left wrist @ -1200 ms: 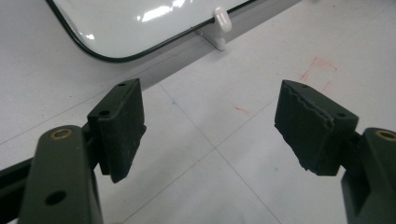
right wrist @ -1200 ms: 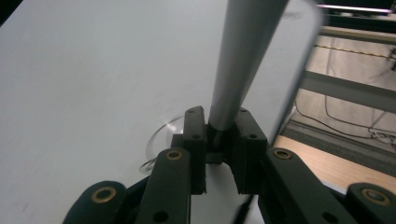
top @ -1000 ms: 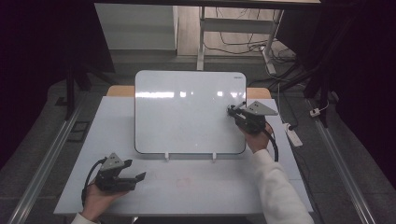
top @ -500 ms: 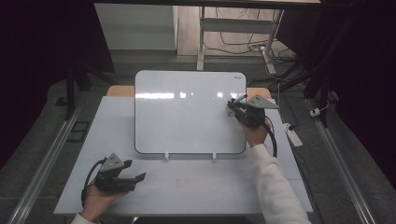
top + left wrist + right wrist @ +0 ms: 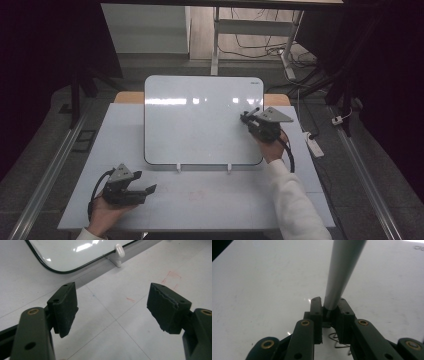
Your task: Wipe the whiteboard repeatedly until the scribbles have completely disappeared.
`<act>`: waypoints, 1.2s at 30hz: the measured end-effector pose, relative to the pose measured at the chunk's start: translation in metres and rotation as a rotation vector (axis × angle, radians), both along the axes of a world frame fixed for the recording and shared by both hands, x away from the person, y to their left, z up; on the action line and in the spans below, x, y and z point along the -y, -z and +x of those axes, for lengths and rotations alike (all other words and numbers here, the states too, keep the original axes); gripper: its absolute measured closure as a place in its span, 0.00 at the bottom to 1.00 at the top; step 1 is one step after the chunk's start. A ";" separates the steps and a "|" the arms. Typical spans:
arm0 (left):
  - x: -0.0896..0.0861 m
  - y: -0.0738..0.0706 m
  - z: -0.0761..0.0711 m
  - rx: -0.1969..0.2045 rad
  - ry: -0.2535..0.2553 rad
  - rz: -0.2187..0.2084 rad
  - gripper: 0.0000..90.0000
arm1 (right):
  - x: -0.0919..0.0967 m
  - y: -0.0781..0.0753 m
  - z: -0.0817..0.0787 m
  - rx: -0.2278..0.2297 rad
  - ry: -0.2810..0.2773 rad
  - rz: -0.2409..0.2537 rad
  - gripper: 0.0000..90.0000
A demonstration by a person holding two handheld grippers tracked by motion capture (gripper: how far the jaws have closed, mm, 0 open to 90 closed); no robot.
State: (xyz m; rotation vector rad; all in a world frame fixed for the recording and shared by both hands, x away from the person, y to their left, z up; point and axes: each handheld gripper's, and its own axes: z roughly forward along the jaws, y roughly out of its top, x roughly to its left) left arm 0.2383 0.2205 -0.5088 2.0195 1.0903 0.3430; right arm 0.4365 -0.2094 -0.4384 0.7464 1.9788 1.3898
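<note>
Clamping a grey pen [image 5: 342, 272] between its two jaws, the right gripper [image 5: 329, 311] is closed on the barrel, which rises from the jaws toward the top of the right gripper view. Below the jaws in that view a thin dark scribble [image 5: 339, 341] shows on the whiteboard [image 5: 262, 290], partly hidden by the gripper. In the high view the right gripper [image 5: 248, 119] sits over the right part of the whiteboard [image 5: 200, 120], held by a hand [image 5: 271, 147] in a white sleeve [image 5: 295, 200], with a cable [image 5: 290, 157] looping down beside the wrist. The left gripper [image 5: 112, 305] is released — its jaws stand wide apart with nothing between them, over the bare white table [image 5: 120, 340]. Ahead of it in the left gripper view lie faint red marks [image 5: 171, 278] on the table, the rounded corner of the whiteboard [image 5: 70, 252], and a small white clip [image 5: 119, 251] at the board's lower edge. In the high view the left gripper [image 5: 147, 191] rests near the front left of the table [image 5: 225, 205], held by the other hand [image 5: 105, 212] — well apart from the board. The whiteboard lies mid-table, its far edge toward a white desk leg [image 5: 216, 37] and floor cables [image 5: 260, 45]; a white power strip [image 5: 315, 145] lies on the floor just right of the table.
</note>
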 end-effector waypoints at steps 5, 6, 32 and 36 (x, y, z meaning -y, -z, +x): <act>-0.001 -0.001 -0.003 0.008 -0.001 -0.002 0.28 | 0.003 0.001 0.000 -0.013 0.013 0.024 0.86; -0.001 -0.001 -0.002 0.006 -0.002 -0.005 0.28 | -0.003 0.005 -0.006 -0.024 -0.033 -0.006 0.86; -0.002 -0.001 -0.002 0.005 -0.004 -0.004 0.28 | 0.022 0.006 -0.010 -0.023 0.042 0.014 0.87; -0.002 0.000 0.000 0.002 -0.008 -0.005 0.28 | 0.010 0.011 -0.020 -0.016 -0.014 -0.078 0.86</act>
